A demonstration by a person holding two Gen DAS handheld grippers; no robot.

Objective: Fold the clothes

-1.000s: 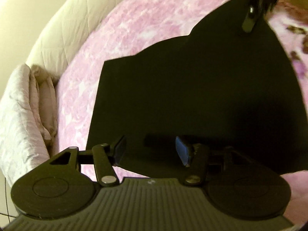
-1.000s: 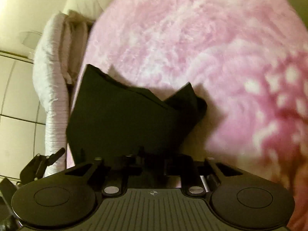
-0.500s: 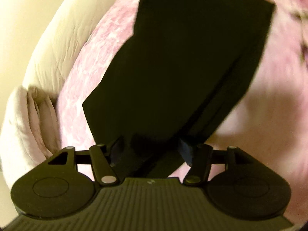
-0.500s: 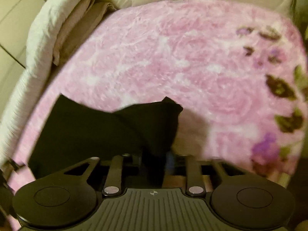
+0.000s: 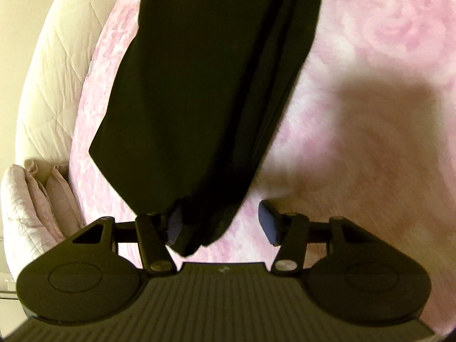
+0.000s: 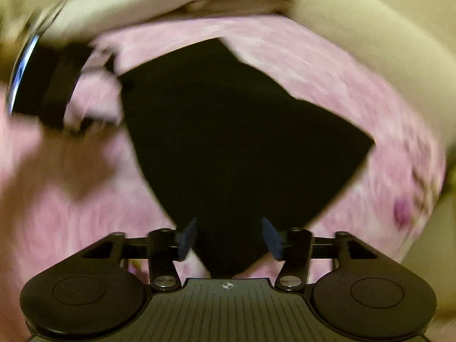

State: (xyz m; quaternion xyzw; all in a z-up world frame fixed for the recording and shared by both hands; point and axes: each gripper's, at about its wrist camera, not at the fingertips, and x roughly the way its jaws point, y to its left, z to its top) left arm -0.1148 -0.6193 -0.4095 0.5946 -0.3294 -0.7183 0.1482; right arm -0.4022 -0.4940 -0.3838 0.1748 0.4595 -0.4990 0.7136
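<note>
Black garment [image 5: 199, 99] lies on the pink floral blanket [image 5: 370, 57], folded into a long dark band running from 12 o'clock down to 6 o'clock in the left wrist view. Left gripper [image 5: 221, 225]: jaws wide apart; the garment's lower tip hangs against the left-hand finger pad, the right-hand pad clear of the cloth with pink blanket showing between. Cream quilted headboard [image 5: 57, 71] at 9 to 10 o'clock, pale pillows [image 5: 31, 199] stacked at 8 o'clock. Right wrist view is motion-blurred. Right gripper [image 6: 229, 238]: jaws parted, a point of the garment [image 6: 233, 142] lying between the pads, not pinched as far as can be told. The other gripper shows as a dark blurred shape at 10 o'clock, at the garment's far corner. Cream bedding along 12 to 2 o'clock.
</note>
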